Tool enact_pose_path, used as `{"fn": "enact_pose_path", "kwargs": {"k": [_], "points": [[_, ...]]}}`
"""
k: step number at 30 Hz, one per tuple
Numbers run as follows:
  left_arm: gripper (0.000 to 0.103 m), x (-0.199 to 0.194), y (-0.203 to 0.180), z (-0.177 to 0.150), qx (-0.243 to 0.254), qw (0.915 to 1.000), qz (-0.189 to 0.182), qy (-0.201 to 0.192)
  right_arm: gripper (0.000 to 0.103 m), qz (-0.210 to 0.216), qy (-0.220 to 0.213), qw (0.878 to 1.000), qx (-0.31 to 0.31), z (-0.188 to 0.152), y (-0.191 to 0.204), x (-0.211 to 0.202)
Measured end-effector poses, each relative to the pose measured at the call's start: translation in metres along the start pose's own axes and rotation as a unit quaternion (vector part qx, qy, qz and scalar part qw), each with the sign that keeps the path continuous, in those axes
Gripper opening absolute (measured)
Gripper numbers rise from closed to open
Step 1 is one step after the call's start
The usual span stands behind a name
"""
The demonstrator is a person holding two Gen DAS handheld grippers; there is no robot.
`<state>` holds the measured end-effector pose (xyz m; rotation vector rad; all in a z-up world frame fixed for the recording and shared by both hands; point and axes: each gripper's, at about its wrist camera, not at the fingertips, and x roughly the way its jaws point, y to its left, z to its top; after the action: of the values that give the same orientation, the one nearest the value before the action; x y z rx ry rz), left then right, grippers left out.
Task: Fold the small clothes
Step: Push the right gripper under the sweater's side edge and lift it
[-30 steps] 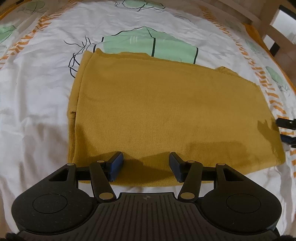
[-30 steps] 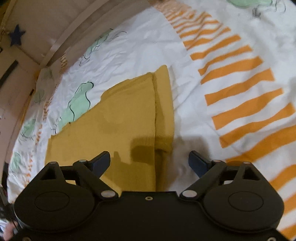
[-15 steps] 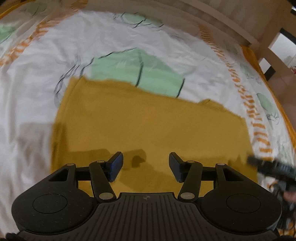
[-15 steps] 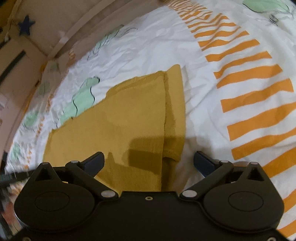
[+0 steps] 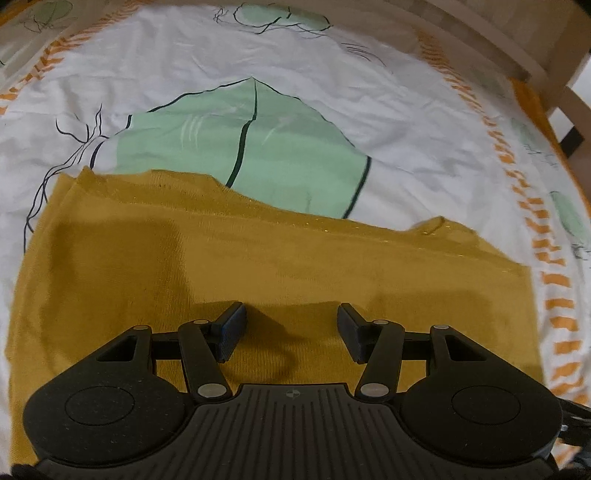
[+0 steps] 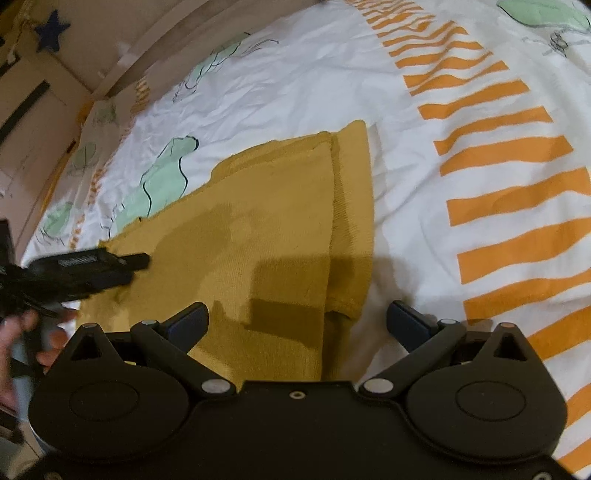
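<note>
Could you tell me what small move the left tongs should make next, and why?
Probably lower and close on the near edge of the cloth: the left tongs are open above it, holding nothing, and the cloth lies flat on the sheet, partly folded.

A white bedsheet (image 5: pixel 332 92), printed with pale green leaf shapes (image 5: pixel 236 147) outlined in black and bands of orange stripes (image 6: pixel 509 192), is spread wrinkled across the whole foreground under warm indoor light, with soft shadows cast on it. Beyond the sheet's far edge, a light wooden bed frame (image 5: pixel 480 33) is seen in the left wrist view, its post (image 5: pixel 565 85) dropping at the sheet's right corner. In the right wrist view, a beige wall is seen past the sheet's upper left edge, where a dark blue star (image 6: pixel 51 31) is fixed.
</note>
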<state>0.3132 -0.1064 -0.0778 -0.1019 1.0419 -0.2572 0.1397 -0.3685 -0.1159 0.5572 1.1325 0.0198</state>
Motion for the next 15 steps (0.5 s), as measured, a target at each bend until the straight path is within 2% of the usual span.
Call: {"fn": "enact_pose_path", "kwargs": {"k": [5,8,12,15], "points": [[0.056,0.005,-0.013,-0.001,0.041,0.9988,0.028,-0.005,0.103,0.032,0.001,0.999,0.038,0.005,-0.014,-0.001],[0.057,0.006,-0.014,-0.001,0.042,0.9985,0.036,-0.006,0.103,0.07,-0.009,0.994,0.079,0.01,-0.028,0.0],[0.058,0.008,-0.016,-0.001,0.04,0.9982,0.043,-0.007,0.103,0.148,-0.02,0.978,0.145,0.014,-0.053,0.008],[0.058,0.009,-0.018,-0.001,0.043,0.998,0.047,-0.008,0.103,0.187,-0.017,0.968,0.167,0.02,-0.06,0.018]]}}
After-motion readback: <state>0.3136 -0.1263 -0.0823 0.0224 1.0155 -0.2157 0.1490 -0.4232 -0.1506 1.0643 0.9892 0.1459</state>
